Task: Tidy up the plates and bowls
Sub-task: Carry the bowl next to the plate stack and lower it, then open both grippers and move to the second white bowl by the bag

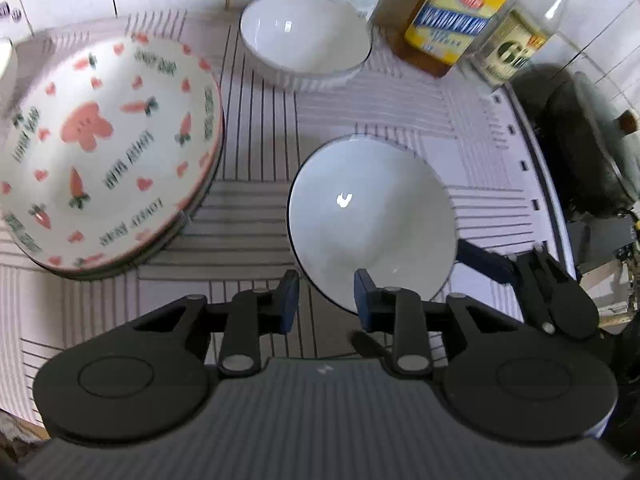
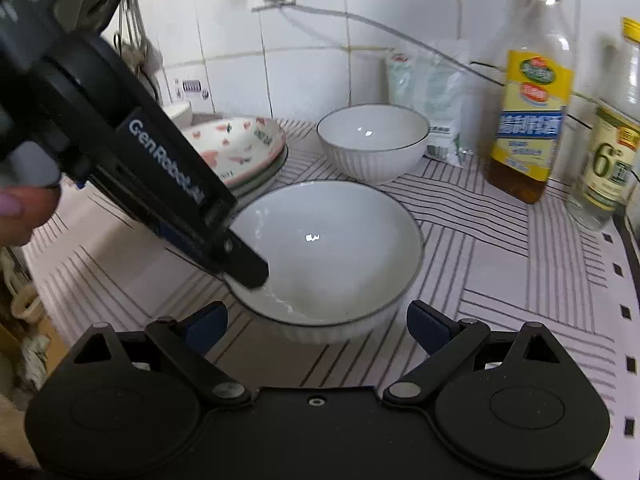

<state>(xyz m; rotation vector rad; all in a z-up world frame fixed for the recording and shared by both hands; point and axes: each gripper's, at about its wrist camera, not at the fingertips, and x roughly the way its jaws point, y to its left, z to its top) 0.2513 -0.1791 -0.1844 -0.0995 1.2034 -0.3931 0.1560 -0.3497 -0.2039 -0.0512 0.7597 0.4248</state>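
While the left gripper (image 1: 326,300) stood a little open with the rim of the near round white bowl (image 2: 328,252) between its pads, not pinched, the wide-open right gripper (image 2: 316,324) waited just beside it. To stack well, grip the rim firmly, then lift it into the far white bowl (image 2: 374,142). The pink carrot plates (image 1: 104,148) looked blurry.

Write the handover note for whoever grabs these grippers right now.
Left gripper: jaws partly open astride the rim of the near bowl, pads not pressing.
Right gripper: wide open, empty, just short of that bowl.
Carrot-pattern plates: stacked on the left of the striped cloth.
Far bowl: stands alone near the wall.
Done: plates stacked.
Left: probably nesting the two bowls.
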